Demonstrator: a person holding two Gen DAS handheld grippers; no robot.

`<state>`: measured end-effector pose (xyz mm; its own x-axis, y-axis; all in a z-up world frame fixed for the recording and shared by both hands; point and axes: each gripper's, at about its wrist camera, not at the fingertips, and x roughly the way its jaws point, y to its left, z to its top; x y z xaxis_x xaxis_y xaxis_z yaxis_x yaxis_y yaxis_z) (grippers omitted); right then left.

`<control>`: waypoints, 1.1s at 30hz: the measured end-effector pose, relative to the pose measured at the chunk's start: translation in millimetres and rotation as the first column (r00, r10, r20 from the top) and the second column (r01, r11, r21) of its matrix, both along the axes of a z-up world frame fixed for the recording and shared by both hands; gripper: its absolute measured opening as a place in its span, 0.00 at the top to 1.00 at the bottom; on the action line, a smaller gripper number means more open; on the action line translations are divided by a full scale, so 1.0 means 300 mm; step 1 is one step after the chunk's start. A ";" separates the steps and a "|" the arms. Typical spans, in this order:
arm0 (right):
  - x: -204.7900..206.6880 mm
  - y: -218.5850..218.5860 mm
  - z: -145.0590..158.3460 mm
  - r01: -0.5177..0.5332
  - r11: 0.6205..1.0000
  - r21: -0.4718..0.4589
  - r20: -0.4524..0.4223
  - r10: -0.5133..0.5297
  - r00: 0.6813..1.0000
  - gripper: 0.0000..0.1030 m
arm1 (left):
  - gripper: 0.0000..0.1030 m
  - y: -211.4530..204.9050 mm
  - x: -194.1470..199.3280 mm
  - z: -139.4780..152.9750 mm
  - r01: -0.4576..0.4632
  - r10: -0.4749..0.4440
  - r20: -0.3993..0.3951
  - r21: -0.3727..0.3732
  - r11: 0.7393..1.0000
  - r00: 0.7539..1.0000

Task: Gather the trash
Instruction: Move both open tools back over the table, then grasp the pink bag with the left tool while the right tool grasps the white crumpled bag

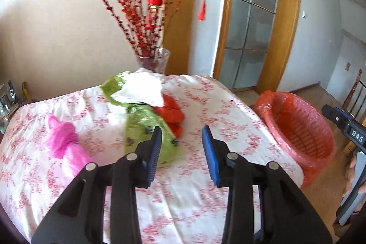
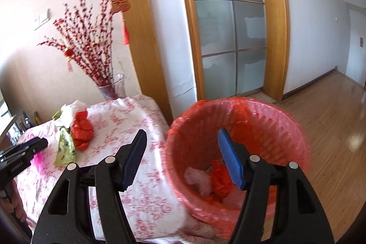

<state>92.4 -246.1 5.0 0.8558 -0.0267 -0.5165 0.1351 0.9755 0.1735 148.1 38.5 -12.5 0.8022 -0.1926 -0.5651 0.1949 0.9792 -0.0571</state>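
On the flowered tablecloth (image 1: pixel 183 202) lie a green plastic bag (image 1: pixel 146 125), a white crumpled bag (image 1: pixel 141 89), a red bag (image 1: pixel 172 114) and a pink bag (image 1: pixel 63 141). My left gripper (image 1: pixel 181 132) is open and empty, just before the green bag. A red-lined trash basket (image 1: pixel 299 127) stands at the table's right edge. My right gripper (image 2: pixel 181 136) is open and empty, above the basket (image 2: pixel 235 106). Crumpled trash (image 2: pixel 212 180) lies inside it. The same bags show on the table in the right wrist view: green (image 2: pixel 65 148), red (image 2: pixel 82 129).
A glass vase (image 1: pixel 154 61) with red berry branches stands at the table's far edge. A wooden-framed glass door (image 2: pixel 231 22) is behind the basket. Wood floor (image 2: pixel 331 129) stretches to the right. Clutter sits on a ledge at far left (image 1: pixel 9 97).
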 end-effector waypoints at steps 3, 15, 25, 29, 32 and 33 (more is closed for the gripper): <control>0.014 0.058 -0.008 -0.040 0.999 0.000 -0.011 0.040 0.999 0.37 | 0.59 0.144 0.024 -0.003 -0.140 0.140 0.002 0.031 0.990 0.990; 0.074 0.255 -0.037 -0.159 0.987 -0.013 -0.054 0.158 0.986 0.37 | 0.58 0.386 0.086 -0.123 -0.307 0.301 -0.162 -0.016 0.952 0.940; 0.100 0.352 -0.036 -0.223 0.975 -0.018 -0.065 0.222 0.973 0.37 | 0.77 0.398 0.097 -0.195 -0.289 0.269 -0.220 -0.063 0.955 0.938; 0.124 0.405 -0.021 -0.259 0.966 -0.016 -0.057 0.258 0.964 0.37 | 0.81 0.425 0.079 -0.168 -0.280 0.266 -0.186 -0.057 0.958 0.946; 0.154 0.457 -0.008 -0.288 0.957 -0.016 -0.046 0.287 0.957 0.38 | 0.81 0.453 0.062 -0.133 -0.285 0.276 -0.151 -0.041 0.958 0.949; 0.169 0.476 -0.005 -0.300 0.954 -0.012 -0.043 0.299 0.953 0.41 | 0.81 0.466 0.057 -0.123 -0.290 0.282 -0.142 -0.040 0.956 0.949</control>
<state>142.9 -103.2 3.6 0.8043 0.2178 -0.5529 -0.1569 0.9752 0.1559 165.3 178.2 -49.4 0.7469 -0.0027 -0.6650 -0.1060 0.9867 -0.1230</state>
